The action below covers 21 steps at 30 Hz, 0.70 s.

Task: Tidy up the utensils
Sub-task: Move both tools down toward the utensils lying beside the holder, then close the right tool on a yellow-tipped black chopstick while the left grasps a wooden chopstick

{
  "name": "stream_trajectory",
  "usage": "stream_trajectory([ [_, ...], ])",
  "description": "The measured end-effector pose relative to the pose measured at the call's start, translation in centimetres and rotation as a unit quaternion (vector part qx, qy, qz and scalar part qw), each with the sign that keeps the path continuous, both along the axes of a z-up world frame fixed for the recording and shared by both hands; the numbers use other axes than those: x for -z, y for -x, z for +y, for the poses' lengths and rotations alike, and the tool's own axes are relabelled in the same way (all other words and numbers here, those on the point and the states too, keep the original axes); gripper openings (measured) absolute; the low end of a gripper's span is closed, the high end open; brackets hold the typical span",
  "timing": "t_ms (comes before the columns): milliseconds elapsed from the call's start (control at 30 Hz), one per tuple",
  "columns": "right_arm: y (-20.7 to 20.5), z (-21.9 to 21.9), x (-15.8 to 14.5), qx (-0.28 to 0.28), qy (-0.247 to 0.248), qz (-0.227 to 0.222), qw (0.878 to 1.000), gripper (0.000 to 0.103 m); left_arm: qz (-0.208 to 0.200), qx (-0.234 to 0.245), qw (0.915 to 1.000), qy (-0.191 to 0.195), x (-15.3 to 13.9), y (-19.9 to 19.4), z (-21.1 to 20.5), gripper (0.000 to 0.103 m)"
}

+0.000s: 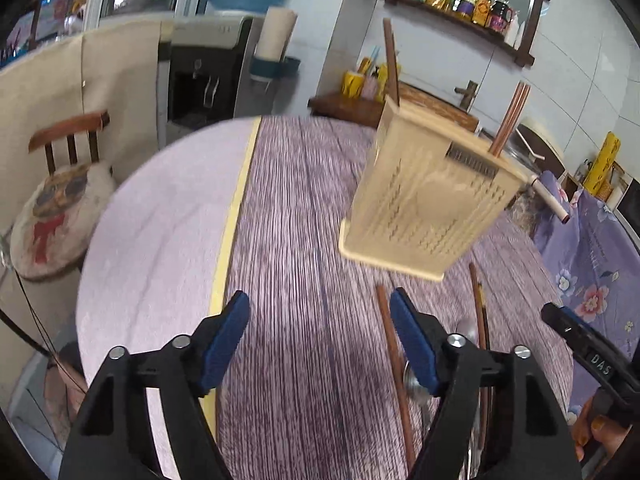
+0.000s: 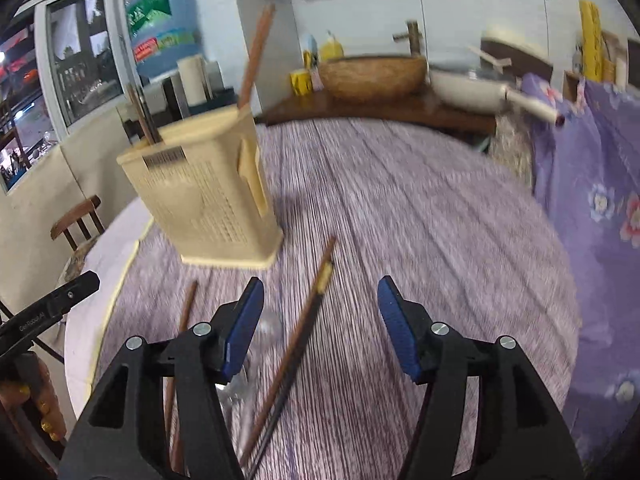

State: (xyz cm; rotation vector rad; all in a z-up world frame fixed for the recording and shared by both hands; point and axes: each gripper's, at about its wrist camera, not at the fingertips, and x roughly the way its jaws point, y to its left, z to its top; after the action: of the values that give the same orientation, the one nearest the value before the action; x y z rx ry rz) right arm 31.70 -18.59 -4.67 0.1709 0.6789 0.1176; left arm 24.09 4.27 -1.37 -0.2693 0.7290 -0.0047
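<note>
The cream perforated plastic utensil holder stands upright toward the far side of the round table under its purple-grey striped cloth, and already carries several brown wooden chopsticks in its compartments, one standing alone in the far slot. Still loose on the cloth, near the front edge and just short of the holder's base, lie a plain brown chopstick, a dark chopstick with a pale band and a clear-bowled spoon, partly hidden behind the fingers. The left gripper has its blue-padded jaws about half apart, holding nothing, over bare cloth beside the loose pieces. The right gripper is likewise part open and empty, the banded chopstick lying between its jaws but ungripped. Judgement: the sorting is partly done; at least three items remain to be collected.
</note>
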Motion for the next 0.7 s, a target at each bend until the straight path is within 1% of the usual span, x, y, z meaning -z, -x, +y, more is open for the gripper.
stream_trajectory([
  [67, -0.2, -0.1, 1.5, 0.002, -0.004, 0.02, 1.0, 0.06, 0.012, 0.003, 0.9999, 0.0, 1.0, 0.2, -0.2, 0.063],
  [167, -0.4, -0.1, 3.0, 0.005, -0.007, 0.039, 0.999, 0.053, 0.025, 0.005, 0.9997, -0.004, 2.0, 0.4, -0.5, 0.057],
  [267, -0.9, 0.3, 3.5, 0.003, 0.0, 0.048, 0.999, 0.049, 0.029, 0.007, 0.9996, -0.001, 2.4, 0.5, -0.6, 0.056],
  [400, -1.5, 1.5, 3.9, -0.002, 0.02, 0.063, 0.998, 0.048, 0.03, 0.009, 0.9995, -0.002, 2.6, 0.8, -0.8, 0.056],
  [500, -1.7, 2.6, 4.4, -0.007, 0.044, 0.076, 0.996, 0.048, 0.031, 0.013, 0.9994, -0.003, 2.7, 0.9, -1.0, 0.056],
  [533, -1.7, 3.0, 4.6, -0.005, 0.059, 0.08, 0.995, 0.047, 0.031, 0.014, 0.9994, -0.003, 2.8, 0.9, -1.1, 0.055],
  [700, -1.8, 3.9, 4.5, -0.006, 0.088, 0.082, 0.993, 0.046, 0.034, 0.018, 0.9992, -0.006, 3.0, 1.0, -1.5, 0.055],
])
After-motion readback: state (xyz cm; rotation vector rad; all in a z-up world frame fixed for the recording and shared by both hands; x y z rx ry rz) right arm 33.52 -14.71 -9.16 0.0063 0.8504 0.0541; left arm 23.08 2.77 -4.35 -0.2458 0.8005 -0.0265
